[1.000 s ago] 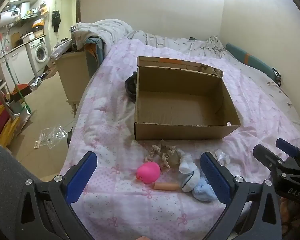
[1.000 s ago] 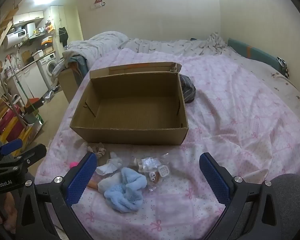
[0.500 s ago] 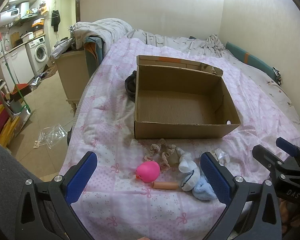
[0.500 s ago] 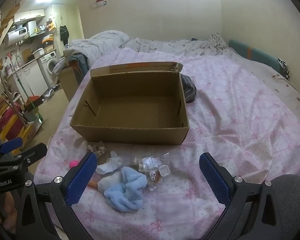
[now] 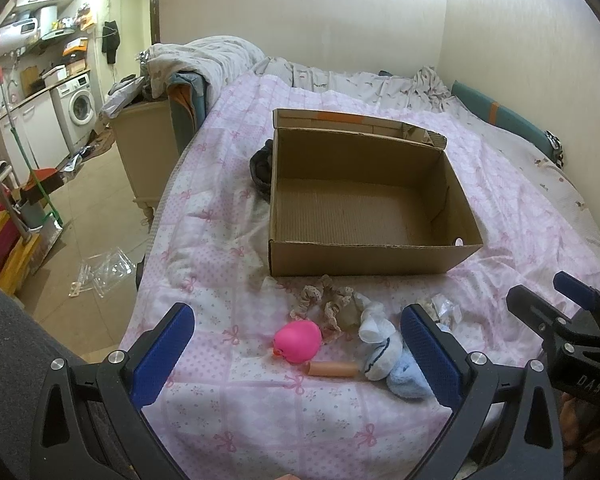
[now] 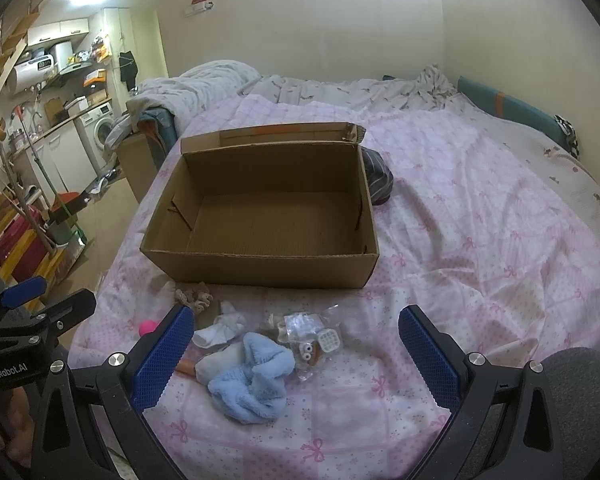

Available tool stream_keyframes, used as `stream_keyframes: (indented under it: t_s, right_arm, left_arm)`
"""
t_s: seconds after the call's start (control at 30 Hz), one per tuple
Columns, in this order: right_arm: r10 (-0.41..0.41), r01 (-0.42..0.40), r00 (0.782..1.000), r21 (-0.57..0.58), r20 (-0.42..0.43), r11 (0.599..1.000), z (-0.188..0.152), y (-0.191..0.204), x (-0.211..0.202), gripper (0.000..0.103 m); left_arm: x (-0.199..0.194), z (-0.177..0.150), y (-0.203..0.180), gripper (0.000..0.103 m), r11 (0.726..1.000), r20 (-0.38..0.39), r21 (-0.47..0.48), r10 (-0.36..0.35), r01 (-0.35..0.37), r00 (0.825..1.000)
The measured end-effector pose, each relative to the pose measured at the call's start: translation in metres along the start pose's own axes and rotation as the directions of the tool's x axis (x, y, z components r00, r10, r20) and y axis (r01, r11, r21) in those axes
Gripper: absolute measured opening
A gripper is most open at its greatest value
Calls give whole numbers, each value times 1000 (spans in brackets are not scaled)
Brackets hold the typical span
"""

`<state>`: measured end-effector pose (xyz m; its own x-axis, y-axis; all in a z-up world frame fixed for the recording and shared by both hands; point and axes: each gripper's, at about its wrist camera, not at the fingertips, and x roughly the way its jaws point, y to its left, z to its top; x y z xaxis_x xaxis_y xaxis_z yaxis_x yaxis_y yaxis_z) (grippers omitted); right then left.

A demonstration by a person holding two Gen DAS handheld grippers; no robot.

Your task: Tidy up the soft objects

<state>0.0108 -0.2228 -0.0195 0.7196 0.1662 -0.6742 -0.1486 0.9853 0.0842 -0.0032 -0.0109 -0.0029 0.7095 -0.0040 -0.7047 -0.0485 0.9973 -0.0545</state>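
- Left gripper [image 5: 296, 356]: jaws wide apart, empty, poised above round pink squishy toy [image 5: 298, 340].
- Open brown cardboard box [image 5: 364, 258]: empty, likely the destination.
- Right gripper [image 6: 296, 354]: jaws spread, empty, over fluffy light-blue cloth [image 6: 252, 376] on bed.

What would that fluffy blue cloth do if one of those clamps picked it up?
The fluffy blue cloth lies crumpled in loose folds, so it would probably droop and hang limp. Its fuzzy pile suggests it is light and unlikely to slip. It touches a white sock, which might drag along.
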Motion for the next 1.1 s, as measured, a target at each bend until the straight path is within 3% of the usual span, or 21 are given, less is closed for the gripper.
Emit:
stream_keyframes:
  t_s: [1.1]
  right_arm:
    - [-2, 2, 1000, 10, 3, 1000, 0, -1, 0, 103]
  left_arm:
    - [-1, 0, 3, 103, 1000, 3, 8, 3, -3, 1000]
